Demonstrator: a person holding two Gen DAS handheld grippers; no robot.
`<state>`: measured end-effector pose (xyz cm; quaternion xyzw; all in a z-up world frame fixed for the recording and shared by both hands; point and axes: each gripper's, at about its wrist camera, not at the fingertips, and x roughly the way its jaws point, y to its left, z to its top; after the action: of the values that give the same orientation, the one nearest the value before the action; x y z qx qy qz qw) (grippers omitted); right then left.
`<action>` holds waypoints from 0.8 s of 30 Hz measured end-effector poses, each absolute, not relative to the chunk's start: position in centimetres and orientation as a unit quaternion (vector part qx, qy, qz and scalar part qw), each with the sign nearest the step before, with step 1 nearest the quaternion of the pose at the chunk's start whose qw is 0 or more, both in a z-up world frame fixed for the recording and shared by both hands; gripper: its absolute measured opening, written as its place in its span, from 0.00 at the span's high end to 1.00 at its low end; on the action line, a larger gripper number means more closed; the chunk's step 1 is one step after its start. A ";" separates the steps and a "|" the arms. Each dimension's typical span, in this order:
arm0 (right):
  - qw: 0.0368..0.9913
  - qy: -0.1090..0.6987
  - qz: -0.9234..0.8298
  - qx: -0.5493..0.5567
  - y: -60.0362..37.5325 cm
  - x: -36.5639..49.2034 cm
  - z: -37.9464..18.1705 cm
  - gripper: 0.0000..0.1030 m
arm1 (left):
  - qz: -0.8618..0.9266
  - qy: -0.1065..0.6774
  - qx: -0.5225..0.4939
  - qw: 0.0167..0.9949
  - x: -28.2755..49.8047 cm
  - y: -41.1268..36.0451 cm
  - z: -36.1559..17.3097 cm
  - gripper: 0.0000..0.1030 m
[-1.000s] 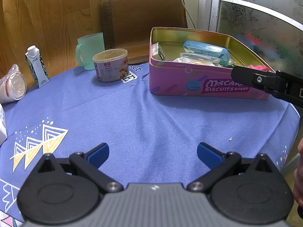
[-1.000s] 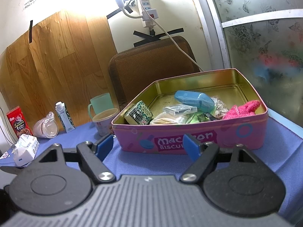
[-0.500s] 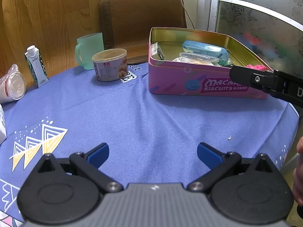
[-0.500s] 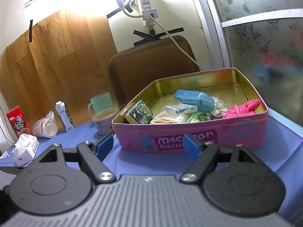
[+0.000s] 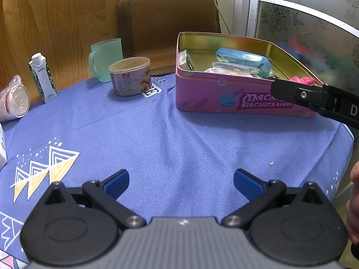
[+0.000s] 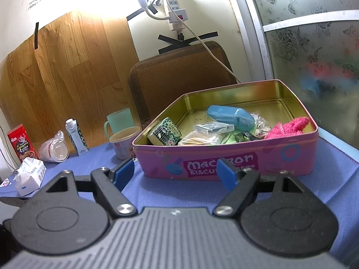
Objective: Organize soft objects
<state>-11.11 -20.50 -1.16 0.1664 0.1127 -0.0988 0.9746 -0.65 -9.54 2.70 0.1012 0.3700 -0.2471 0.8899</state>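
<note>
A pink biscuit tin [image 6: 280, 163] stands open on the blue tablecloth; it also shows in the left wrist view [image 5: 202, 94]. Inside lie a pink fuzzy cloth [image 6: 286, 127] at the right, a blue case [image 6: 231, 116], a clear packet [image 6: 214, 128], a green-white pack [image 6: 165, 132] and snack bags. My right gripper [image 6: 176, 172] is open and empty, just in front of the tin's front wall. My left gripper [image 5: 180, 182] is open and empty over bare cloth, well short of the tin. The right gripper's finger [image 5: 298, 93] crosses the left wrist view before the tin.
A tin can [image 5: 130, 76], green mug [image 5: 106, 59], small milk carton [image 5: 42, 78] and plastic cups [image 5: 13, 100] stand at the table's back left. A tissue pack [image 6: 29, 176] and red box [image 6: 21, 144] sit far left. A brown chair [image 5: 168, 22] is behind the table.
Almost nothing has moved. The left wrist view has shifted very slightly, so the tin sits a touch more to the left.
</note>
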 end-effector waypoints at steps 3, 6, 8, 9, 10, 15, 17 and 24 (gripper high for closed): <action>0.974 0.113 -0.099 0.167 -20.5 -11.1 -1.3 0.20 | -0.247 0.370 0.101 0.890 -0.6 -9.6 2.7 0.00; 0.975 0.114 -0.099 0.166 -20.5 -11.1 -1.3 0.20 | -0.247 0.370 0.100 0.890 -0.7 -9.6 2.7 0.00; 0.974 0.114 -0.099 0.166 -20.5 -11.1 -1.4 0.20 | -0.247 0.370 0.100 0.890 -0.6 -9.5 2.7 0.00; 0.974 0.114 -0.099 0.166 -20.4 -11.1 -1.4 0.20 | -0.247 0.370 0.100 0.890 -0.6 -9.5 2.7 0.00; 0.974 0.115 -0.098 0.166 -20.4 -11.1 -1.4 0.20 | -0.247 0.370 0.100 0.890 -0.6 -9.5 2.7 0.00; 0.974 0.114 -0.099 0.166 -20.4 -11.1 -1.3 0.20 | -0.247 0.370 0.100 0.890 -0.6 -9.5 2.7 0.00; 0.974 0.114 -0.099 0.166 -20.4 -11.1 -1.4 0.20 | -0.247 0.370 0.100 0.890 -0.7 -9.5 2.7 0.00; 0.975 0.115 -0.098 0.165 -20.4 -11.1 -1.4 0.20 | -0.248 0.371 0.096 0.890 -0.7 -9.5 2.6 0.00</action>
<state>-11.07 -20.38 -1.39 0.1653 0.1155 -0.0983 0.9745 -0.67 -9.54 2.61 0.0963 0.3712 -0.2483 0.8895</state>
